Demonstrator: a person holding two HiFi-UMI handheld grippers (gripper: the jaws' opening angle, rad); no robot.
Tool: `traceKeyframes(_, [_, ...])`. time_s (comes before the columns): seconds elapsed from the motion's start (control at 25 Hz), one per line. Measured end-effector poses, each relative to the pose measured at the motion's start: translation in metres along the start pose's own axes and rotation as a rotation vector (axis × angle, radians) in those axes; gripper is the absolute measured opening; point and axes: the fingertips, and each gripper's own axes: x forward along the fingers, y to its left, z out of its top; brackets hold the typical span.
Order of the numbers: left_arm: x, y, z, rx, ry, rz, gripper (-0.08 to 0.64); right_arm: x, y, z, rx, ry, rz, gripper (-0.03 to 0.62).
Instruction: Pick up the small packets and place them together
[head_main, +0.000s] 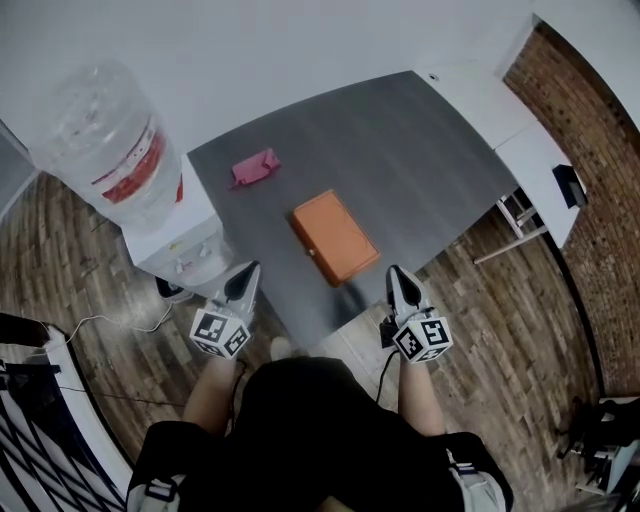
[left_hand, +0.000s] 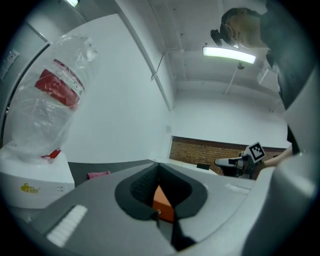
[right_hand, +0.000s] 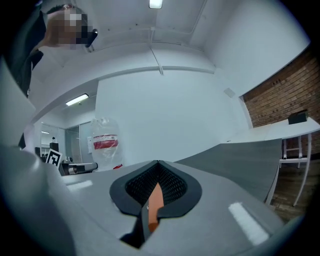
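Two packets are seen on the dark worktop (head_main: 430, 150): an orange packet (head_main: 335, 238) close to the near edge, roughly midway between the two grippers, and a pink packet (head_main: 255, 168) farther off toward the left edge, well apart from it. Neither is held. The left gripper (head_main: 248, 272) and the right gripper (head_main: 397, 274) are held level at the worktop's near edge, each with its jaws pressed together on nothing. Trouble is judged most likely if the jaws are not parted before contact. A flat packet would then be shoved along the smooth surface rather than gripped, and the pink one could be pushed off the left edge. The water dispenser (head_main: 180, 250) stands just beside the left gripper and could be knocked on the reach.
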Motion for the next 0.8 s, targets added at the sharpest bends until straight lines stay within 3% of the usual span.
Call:
traceKeyframes(0.48, [0.025,0.020,-0.038,-0.021,0.148,-0.130,-0.002,0.037,-0.023,-0.035,-0.038,0.114,-0.174,0.003])
traceKeyframes(0.8, [0.040,0.016,-0.082,-0.026,0.274,-0.138,-0.002,0.049,-0.048,-0.053,-0.094,0.218,-0.160,0.003])
